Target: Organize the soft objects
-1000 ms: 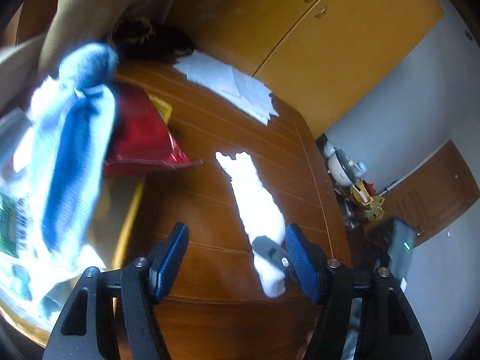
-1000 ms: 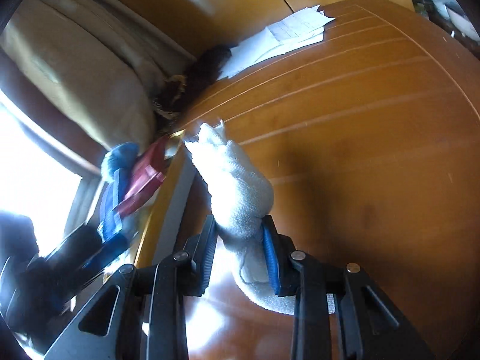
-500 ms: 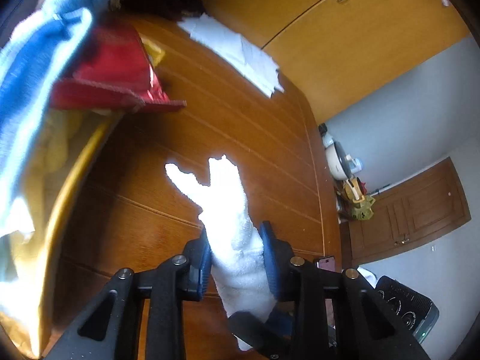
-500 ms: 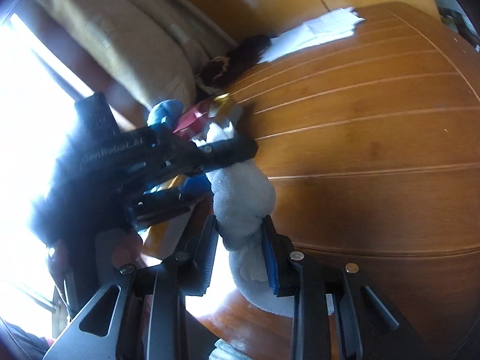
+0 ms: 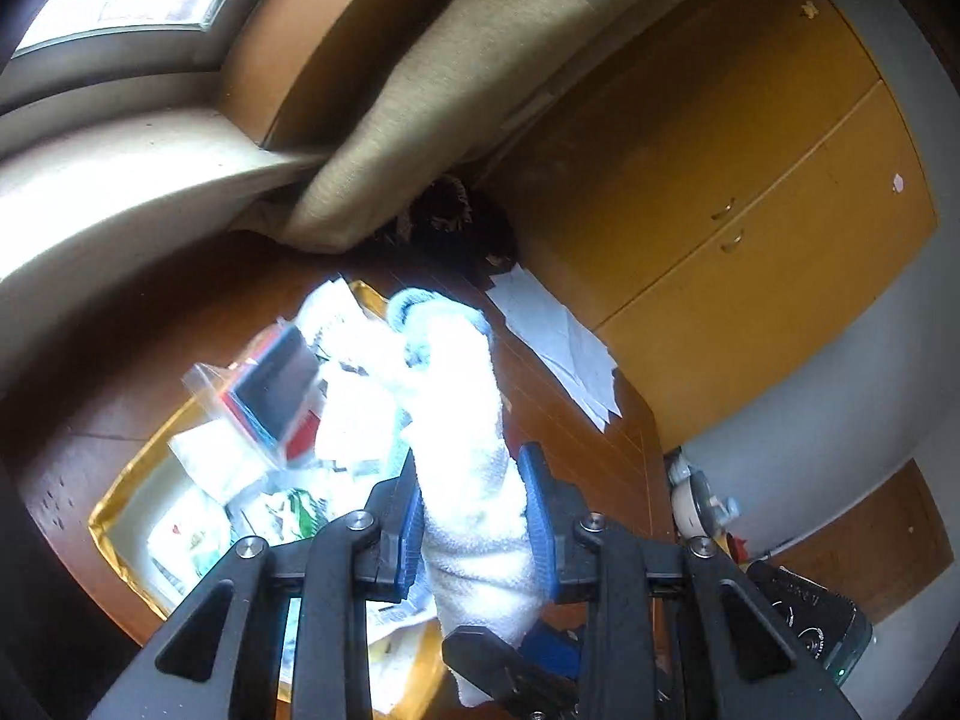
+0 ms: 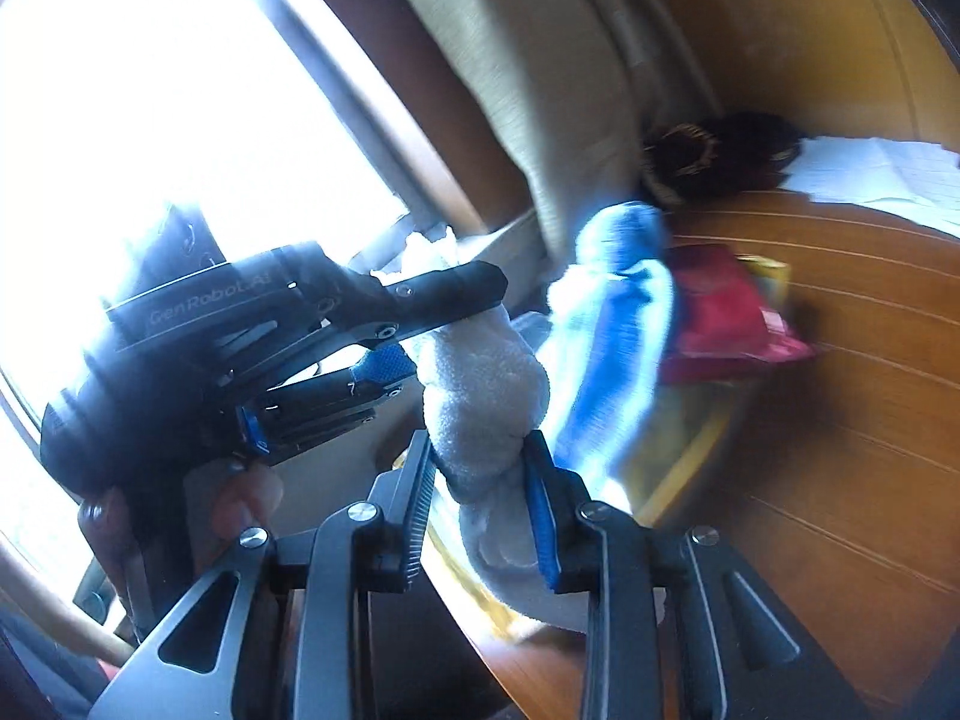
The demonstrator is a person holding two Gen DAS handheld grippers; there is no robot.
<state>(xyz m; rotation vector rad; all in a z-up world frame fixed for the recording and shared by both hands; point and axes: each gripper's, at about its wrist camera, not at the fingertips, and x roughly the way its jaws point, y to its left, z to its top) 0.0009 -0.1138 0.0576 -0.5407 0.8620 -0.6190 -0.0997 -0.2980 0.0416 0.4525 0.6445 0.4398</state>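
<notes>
**A:** What have the two claws got hold of?

**B:** The same white sock. The left gripper has its blue pads pressed against both sides of it, and the right gripper is clamped on it too, jaws narrowed around a bunched part of the fabric. The sock is stretched between them, up off the wooden table.

**A:** Where is it hanging, exactly?

**B:** In the left wrist view it stands up from the jaws in front of the gold-rimmed tray, its far end over the clutter in the tray. That end is washed out by the window light, so I can't tell whether it touches anything below.

**A:** What's in the tray?

**B:** Plastic packets and paper bits, heaped. A blue and white sock lies over the heap, just beside the white one; its rounded blue tip points toward the curtain. A red bag sits next to it on the table side.

**A:** Anything else on the table?

**B:** White sheets of paper near the yellow cabinet, and a dark tasselled thing in the corner under the curtain.

**A:** Can you see who's holding them?

**B:** Only fingers wrapped round the left gripper's handle, seen from the right wrist.
</notes>
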